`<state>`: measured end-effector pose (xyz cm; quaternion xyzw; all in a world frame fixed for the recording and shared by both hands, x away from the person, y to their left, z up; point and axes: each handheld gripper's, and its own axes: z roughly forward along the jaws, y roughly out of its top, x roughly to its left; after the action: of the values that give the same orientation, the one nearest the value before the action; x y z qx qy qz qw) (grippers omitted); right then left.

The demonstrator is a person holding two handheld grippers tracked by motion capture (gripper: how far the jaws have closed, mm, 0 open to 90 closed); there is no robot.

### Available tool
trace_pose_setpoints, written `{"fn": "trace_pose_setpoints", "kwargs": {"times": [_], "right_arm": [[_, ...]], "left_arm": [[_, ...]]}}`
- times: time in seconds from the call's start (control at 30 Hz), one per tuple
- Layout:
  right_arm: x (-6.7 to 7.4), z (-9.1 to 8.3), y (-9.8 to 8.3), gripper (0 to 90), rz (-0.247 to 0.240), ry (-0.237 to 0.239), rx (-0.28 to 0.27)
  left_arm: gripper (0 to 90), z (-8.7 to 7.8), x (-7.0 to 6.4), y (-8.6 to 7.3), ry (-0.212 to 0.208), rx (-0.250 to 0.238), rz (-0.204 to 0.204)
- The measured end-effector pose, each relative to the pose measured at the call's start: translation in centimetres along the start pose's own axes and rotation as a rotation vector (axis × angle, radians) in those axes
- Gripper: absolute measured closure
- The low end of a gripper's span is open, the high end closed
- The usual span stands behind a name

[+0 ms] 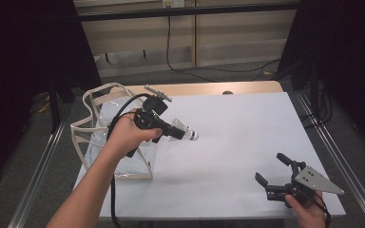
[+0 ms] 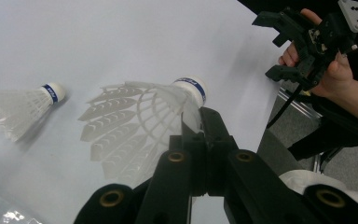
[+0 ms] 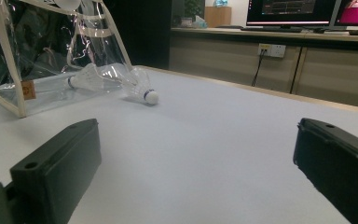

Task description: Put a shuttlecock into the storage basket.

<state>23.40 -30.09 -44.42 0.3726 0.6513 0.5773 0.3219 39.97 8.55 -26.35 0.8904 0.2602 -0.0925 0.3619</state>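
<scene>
Left gripper (image 1: pixel 183 132) closed on the feathers of a shuttlecock (image 2: pixel 144 116), held above the white table (image 1: pixel 247 142) toward its left edge, just beside the clear bag (image 1: pixel 100 137). Gripped by the left hand (image 1: pixel 123 135), cable trailing down past the forearm toward the near edge. Pointed toward the middle of the table, cork tip with its blue band facing away from the bag. Pinched at the skirt in the left gripper view, jaws pressed together, cork tip just past their ends.

Right gripper (image 1: pixel 278 173) open, jaws spread wide with nothing between them, at the near right corner of the table. Held by the right hand (image 1: pixel 309 209), grey plate on top, aimed across the table toward the bag. Well apart from the left gripper.

Clear bag standing at the left edge, cream trim and handles upright, open side turned toward the middle of the table.

Second shuttlecock (image 2: pixel 21 109) lying on its side on the table, just beside the mouth of the bag, cork tip with blue band pointing toward the middle. Seen also in the right gripper view, close to the bag's edge.

Third shuttlecock (image 3: pixel 86 79) lying inside the bag.
</scene>
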Motion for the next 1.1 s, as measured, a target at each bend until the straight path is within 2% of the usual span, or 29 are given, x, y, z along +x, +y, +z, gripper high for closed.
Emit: {"fn": "trace_pose_setpoints", "kwargs": {"times": [0.2, 0.3, 0.4, 0.53, 0.63, 0.77, 0.87, 1.1], "right_arm": [[0.0, 0.0, 0.0, 0.6, 0.001, 0.000, -0.001], [0.0, 0.0, 0.0, 0.6, 0.000, -0.001, -0.001], [0.0, 0.0, 0.0, 0.6, -0.001, 0.002, -0.003], [0.0, 0.0, 0.0, 0.5, 0.000, 0.003, -0.003], [0.0, 0.0, 0.0, 0.6, -0.001, 0.002, -0.003], [0.0, 0.0, 0.0, 0.5, 0.001, 0.003, -0.003], [0.0, 0.0, 0.0, 0.6, 0.000, 0.003, -0.003], [0.0, 0.0, 0.0, 0.5, 0.000, 0.001, -0.005]], "left_arm": [[90.0, -0.4, 0.0, 0.4, -0.001, -0.010, -0.013], [90.0, -0.6, 0.0, 0.6, 0.004, 0.000, 0.001], [90.0, -0.7, 0.0, 0.8, 0.001, -0.017, -0.023], [90.0, -1.0, 0.1, 0.9, 0.017, -0.007, -0.016], [90.0, -1.2, 0.3, 1.0, 0.006, -0.011, -0.018], [90.0, -1.6, 0.4, 1.1, 0.012, -0.014, -0.018], [90.0, -1.8, 0.4, 1.2, 0.020, -0.025, -0.034], [90.0, -2.2, 0.8, 1.3, 0.027, -0.029, -0.037]]}}
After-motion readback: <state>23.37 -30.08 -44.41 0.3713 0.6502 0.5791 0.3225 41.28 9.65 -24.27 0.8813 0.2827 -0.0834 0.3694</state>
